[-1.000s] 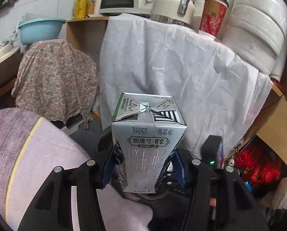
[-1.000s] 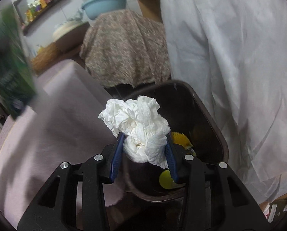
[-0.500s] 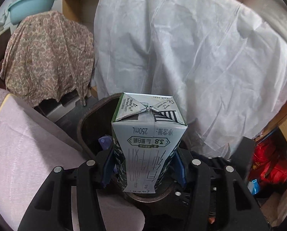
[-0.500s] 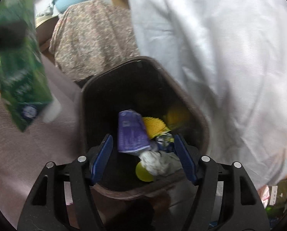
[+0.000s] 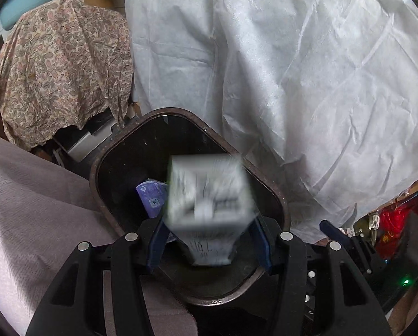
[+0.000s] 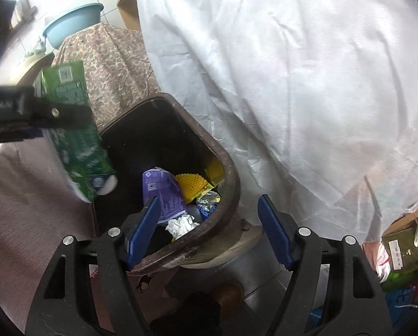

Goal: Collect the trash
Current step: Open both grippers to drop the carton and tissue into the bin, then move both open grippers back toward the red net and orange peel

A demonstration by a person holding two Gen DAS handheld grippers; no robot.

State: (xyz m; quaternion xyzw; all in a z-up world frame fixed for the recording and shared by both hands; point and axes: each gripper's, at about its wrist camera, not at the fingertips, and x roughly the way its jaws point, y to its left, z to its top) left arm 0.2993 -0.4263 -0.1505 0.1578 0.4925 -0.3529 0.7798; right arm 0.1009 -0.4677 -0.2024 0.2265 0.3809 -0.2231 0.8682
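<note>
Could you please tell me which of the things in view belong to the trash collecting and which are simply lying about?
Part of the job:
- milk carton, above the bin
- brown bin
- crumpled tissue and purple wrapper, inside it

Just lying about:
- white sheet
- paisley cloth
- blue basin

We count one brown trash bin (image 6: 231, 179), one milk carton (image 5: 209, 196), one purple wrapper (image 6: 164, 196), one crumpled tissue (image 6: 181, 224), one teal basin (image 6: 71, 23), one white sheet (image 5: 292, 70) and two grippers (image 5: 209, 245) (image 6: 209, 229).
</note>
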